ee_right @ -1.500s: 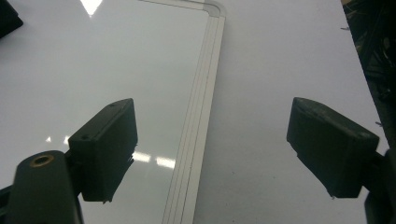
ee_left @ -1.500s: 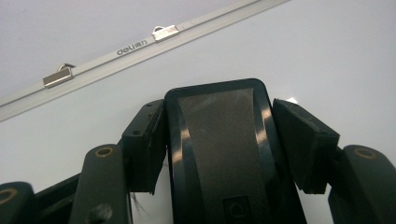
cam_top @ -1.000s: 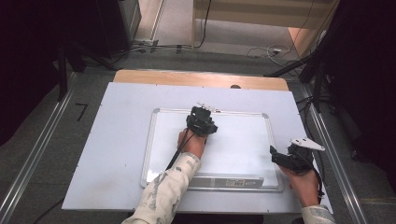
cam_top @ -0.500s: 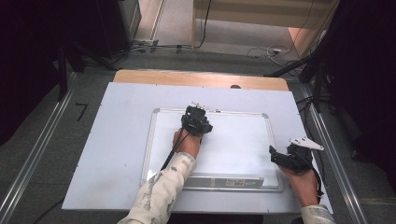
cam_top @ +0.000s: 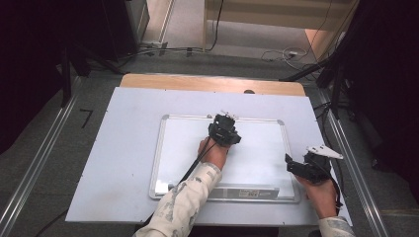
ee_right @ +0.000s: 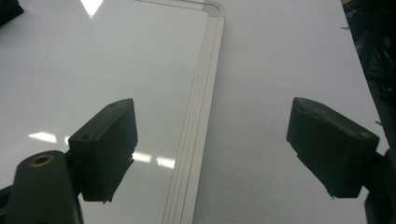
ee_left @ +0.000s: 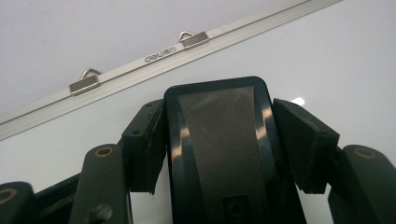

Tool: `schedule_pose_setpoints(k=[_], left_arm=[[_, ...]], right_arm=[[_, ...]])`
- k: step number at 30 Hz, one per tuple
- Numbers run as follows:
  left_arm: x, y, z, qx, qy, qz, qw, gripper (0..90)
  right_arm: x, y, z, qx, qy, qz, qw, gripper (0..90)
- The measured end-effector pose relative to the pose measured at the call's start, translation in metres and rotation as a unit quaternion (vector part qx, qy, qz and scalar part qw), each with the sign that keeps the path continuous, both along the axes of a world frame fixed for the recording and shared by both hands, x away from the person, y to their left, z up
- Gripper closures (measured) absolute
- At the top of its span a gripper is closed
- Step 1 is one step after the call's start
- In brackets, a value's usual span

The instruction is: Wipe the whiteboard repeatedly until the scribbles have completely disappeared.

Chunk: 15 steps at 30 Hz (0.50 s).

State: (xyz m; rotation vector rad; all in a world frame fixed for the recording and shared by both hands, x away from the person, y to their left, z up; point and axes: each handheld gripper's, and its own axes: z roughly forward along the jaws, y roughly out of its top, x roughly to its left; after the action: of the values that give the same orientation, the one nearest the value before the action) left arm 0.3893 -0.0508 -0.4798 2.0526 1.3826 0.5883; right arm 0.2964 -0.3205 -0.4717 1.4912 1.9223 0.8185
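Black eraser – glossy rim, matte grey face, clamped in left gripper fingers, right gripper fingers spread – empty

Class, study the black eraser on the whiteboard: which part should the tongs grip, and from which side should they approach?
Grip the black eraser across its two long side edges, coming from above along its length. It is a flat, rounded block lying face-down on the whiteboard, so only those narrow straight sides give the pads parallel faces. The left tongs already clamp it that way.
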Motion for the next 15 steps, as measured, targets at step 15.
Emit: schedule_pose_setpoints(k=[15], left_arm=[[0.008, 0.018, 0.0, 0.007, -0.002, 0.02, 0.9998, 37.3]], right_arm=[[-0.001, -0.003, 0.0, 0.002, -0.001, -0.002, 1.0, 15.0]])
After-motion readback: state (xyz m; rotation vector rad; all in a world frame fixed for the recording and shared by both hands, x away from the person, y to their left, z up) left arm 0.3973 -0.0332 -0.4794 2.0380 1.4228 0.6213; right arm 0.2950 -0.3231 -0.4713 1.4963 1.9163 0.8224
